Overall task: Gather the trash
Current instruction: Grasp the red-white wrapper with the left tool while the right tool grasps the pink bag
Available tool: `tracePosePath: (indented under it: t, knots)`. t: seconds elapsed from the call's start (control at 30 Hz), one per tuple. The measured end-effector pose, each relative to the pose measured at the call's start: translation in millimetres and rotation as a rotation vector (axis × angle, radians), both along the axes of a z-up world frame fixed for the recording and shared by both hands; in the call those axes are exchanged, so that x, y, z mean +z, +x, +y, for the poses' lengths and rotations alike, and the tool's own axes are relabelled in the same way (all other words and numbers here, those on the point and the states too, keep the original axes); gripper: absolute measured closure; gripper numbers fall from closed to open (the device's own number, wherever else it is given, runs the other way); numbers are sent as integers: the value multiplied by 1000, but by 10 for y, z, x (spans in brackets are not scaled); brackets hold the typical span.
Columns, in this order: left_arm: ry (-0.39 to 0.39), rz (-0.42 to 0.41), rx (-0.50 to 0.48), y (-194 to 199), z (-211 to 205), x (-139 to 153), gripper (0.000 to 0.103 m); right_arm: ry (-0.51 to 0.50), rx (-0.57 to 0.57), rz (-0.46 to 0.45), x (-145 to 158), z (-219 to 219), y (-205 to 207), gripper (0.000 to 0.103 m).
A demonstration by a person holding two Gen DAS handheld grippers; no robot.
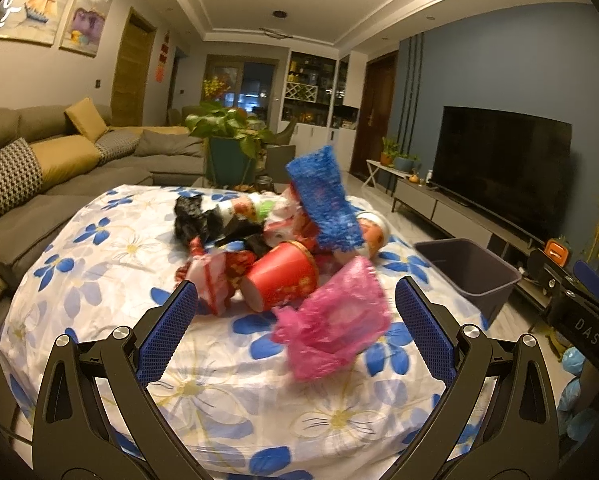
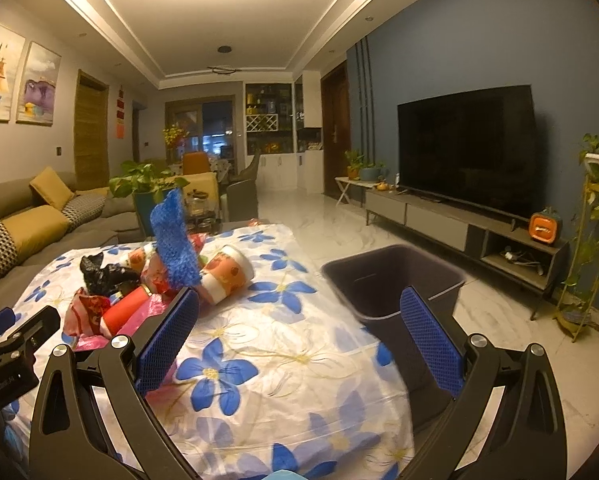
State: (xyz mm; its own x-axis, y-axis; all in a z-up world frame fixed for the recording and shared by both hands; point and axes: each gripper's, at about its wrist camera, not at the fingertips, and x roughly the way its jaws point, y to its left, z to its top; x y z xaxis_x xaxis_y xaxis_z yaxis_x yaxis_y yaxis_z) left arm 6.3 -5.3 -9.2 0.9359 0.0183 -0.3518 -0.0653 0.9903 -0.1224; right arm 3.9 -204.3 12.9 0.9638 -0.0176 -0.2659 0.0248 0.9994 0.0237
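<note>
Plastic and paper make up nearly all I have to collect, so I expect it to be light, soft and crushable. Largest is the bin, a dark, stiff tub standing on the floor just beside the right edge of the counter, which is draped in a flowered cloth; its base is hidden behind the counter edge and my right gripper. The trash heap sits mid-counter. The blue mesh stands tilted on top of it, floppy and springy; I would pinch its upper edge. The pink mesh lies nearest, between the fingers of my left gripper without touching either; it is blurred, so I cannot make out its folds, but anywhere along its bunched top should serve. The red cup lies on its side, thin-walled and easily dented, best taken across the rim. The orange cup also lies tipped over. The black bag is crumpled, probably slippery, and partly buried. Smaller wrappers beneath are too tangled to tell apart. Both grippers are spread wide and carry nothing. Only a dark corner of the right gripper shows in the left view.
</note>
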Motion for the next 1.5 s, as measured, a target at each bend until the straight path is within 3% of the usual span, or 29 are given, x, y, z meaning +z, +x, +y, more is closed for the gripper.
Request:
tracePosePath:
  t: [0.33,0.63,0.77,0.9,0.93,1.1,1.3,1.37,1.5]
  knots:
    - [-36,37,101,108,483,-236,7,6,182,35,-334,452,334,6]
    - [-67,49,153,319,899,-420,9,5,316,87,-622,817,632,14]
    - [-77,48,145,481,1019,-468,12,16,365,124,-702,899,773,28]
    - [-80,50,123,654,1081,-510,17,39,413,177,-801,930,873,51]
    - [-79,57,110,714,1095,-533,19,39,423,186,-823,938,891,59]
    - [-97,113,36,973,1146,-665,37,22,472,197,-870,968,871,74]
    - [-139,149,-21,1063,1167,-769,81,2,504,203,-869,986,812,85]
    - [-145,155,-34,1062,1150,-786,86,3,519,205,-863,990,806,93]
    - [-123,138,-36,978,1075,-768,95,-7,543,188,-821,993,712,95]
